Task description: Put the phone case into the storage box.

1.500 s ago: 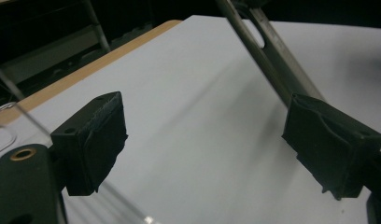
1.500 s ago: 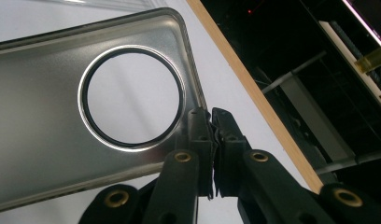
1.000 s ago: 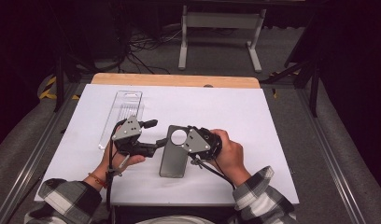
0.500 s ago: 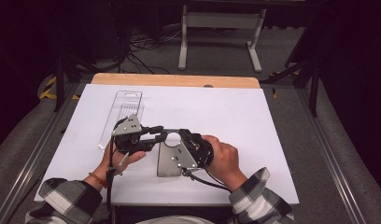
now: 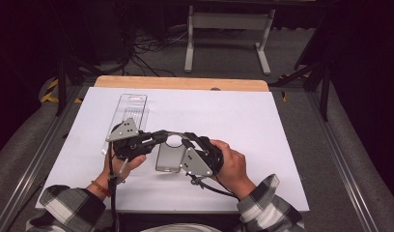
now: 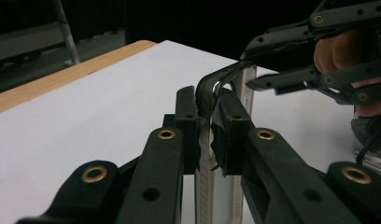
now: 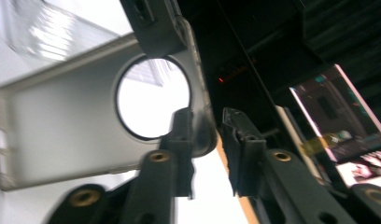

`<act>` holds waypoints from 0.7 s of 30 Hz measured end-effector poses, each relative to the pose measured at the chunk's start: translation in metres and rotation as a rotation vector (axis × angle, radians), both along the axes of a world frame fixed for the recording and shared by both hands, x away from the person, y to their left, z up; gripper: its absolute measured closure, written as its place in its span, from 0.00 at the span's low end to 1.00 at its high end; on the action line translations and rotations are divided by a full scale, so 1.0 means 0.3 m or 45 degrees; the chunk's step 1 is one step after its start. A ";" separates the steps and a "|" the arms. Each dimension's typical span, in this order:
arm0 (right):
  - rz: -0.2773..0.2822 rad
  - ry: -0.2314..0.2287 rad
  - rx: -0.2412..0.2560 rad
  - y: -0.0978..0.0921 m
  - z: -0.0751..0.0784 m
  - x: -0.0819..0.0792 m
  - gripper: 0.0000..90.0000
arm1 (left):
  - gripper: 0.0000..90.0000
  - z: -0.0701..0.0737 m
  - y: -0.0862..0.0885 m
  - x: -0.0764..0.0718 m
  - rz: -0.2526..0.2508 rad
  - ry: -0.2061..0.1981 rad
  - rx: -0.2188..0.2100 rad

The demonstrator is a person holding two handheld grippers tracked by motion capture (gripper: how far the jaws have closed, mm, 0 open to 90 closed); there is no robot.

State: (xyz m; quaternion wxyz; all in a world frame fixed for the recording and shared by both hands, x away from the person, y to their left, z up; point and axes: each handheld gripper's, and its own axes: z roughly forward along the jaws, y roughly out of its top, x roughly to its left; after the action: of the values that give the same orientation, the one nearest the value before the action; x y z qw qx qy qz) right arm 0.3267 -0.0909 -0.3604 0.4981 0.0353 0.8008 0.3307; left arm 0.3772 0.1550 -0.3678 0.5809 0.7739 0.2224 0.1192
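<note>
At the table's near edge, a person in plaid sleeves (image 5: 262,208) holds a gripper in each hand, both meeting over a translucent grey phone case (image 5: 168,157) lifted just above the white sheet (image 5: 243,116). The left gripper (image 5: 154,139) is clamped on the case's top left edge; in the left gripper view its jaws pinch the case's rim (image 6: 208,100) edge-on, pads (image 6: 228,128) pressed to both faces. The right gripper (image 5: 185,140) reaches the case's top right corner, beside its round cutout (image 7: 151,98). In the right gripper view one jaw touches the rim while the other stands clear, a gap between them, so it is parted rather than pinching. Farther back on the sheet lies a clear plastic package (image 5: 130,113), left of centre. Beyond, the table's wooden edge (image 5: 180,83) shows, then a grey metal stand (image 5: 226,29) on the dark floor.
</note>
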 end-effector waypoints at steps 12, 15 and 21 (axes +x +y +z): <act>0.112 0.291 0.361 -0.132 -0.026 0.021 0.60 | 0.91 0.018 0.055 -0.001 0.037 -0.027 -0.072; 0.101 0.372 0.406 -0.164 -0.082 0.028 0.56 | 0.91 0.019 0.064 0.001 0.040 -0.033 -0.076; 0.068 0.492 0.479 -0.221 -0.158 0.031 0.48 | 0.90 0.017 0.068 0.001 0.040 -0.048 -0.069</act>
State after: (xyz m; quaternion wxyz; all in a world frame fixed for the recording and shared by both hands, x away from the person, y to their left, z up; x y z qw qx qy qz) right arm 0.3360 -0.1571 -0.4078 0.3119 0.1686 0.8061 0.4738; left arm 0.3774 0.1753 -0.3628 0.6040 0.7518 0.2266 0.1367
